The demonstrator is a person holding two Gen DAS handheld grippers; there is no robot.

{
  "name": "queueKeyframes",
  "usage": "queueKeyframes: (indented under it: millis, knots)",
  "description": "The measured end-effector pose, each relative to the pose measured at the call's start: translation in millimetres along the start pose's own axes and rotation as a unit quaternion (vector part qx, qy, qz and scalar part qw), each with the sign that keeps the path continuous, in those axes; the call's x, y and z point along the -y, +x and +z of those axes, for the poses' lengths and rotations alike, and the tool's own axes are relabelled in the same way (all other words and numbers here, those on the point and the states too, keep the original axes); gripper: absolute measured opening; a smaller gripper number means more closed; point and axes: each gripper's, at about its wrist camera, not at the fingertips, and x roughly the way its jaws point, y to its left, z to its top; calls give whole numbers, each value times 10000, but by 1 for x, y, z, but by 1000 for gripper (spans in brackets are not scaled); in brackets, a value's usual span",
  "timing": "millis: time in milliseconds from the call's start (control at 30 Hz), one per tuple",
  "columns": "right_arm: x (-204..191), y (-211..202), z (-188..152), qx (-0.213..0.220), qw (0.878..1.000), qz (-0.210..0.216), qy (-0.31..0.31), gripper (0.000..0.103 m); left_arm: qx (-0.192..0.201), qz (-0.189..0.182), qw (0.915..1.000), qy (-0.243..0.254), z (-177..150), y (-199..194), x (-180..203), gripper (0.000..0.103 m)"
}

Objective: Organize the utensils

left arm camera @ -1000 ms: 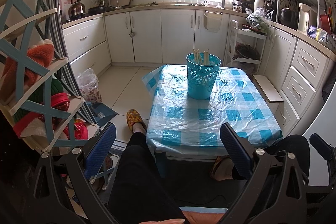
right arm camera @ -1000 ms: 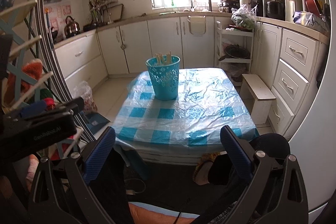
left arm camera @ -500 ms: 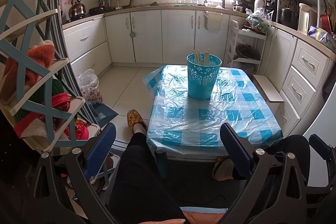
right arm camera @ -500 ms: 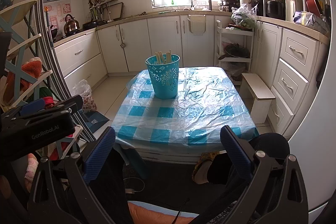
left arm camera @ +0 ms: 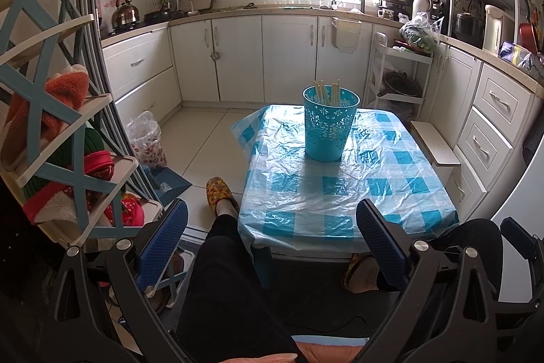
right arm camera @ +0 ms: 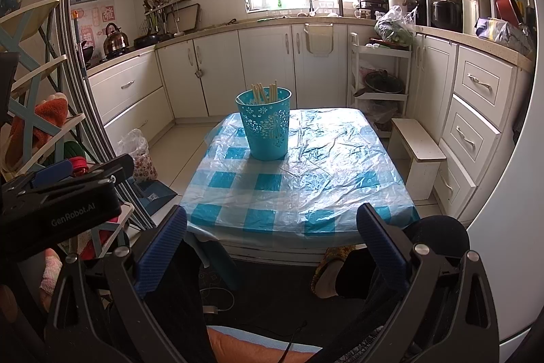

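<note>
The low surface (left arm camera: 343, 193) wears a blue-and-white checked cover under clear plastic; well ahead of both tongs, a teal basket (left arm camera: 329, 123) of chopsticks (left arm camera: 326, 92) stands upright on it.

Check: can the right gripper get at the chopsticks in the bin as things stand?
Probably yes. The right gripper is open and empty, the chopsticks stick up above the bin rim, and only bare tablecloth lies between.

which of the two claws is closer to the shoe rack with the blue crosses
The left claw: the shoe rack fills the edge of its view right beside its finger, while the right claw sees that rack beyond the left one.
</note>
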Motion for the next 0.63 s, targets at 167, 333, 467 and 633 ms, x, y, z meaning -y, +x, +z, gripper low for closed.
queueKeyframes:
  millis: [167, 333, 467, 633]
  knots:
    - [0, 0, 0, 3, 10000, -1, -1, 96, 213, -8, 9997, 96, -2, -4, 1, 95]
    - [1, 0, 1, -2, 10000, -2, 9, 96, 289, 33, 9995, 128, 0, -3, 3, 95]
    - [1, 4, -2, -18, 10000, -47, 22, 96, 108, -68, 9999, -2, 1, 3, 0, 95]
    - [8, 17, -6, -183, 9997, -100, 129, 96, 32, -159, 9999, -43, 2, 15, 5, 95]
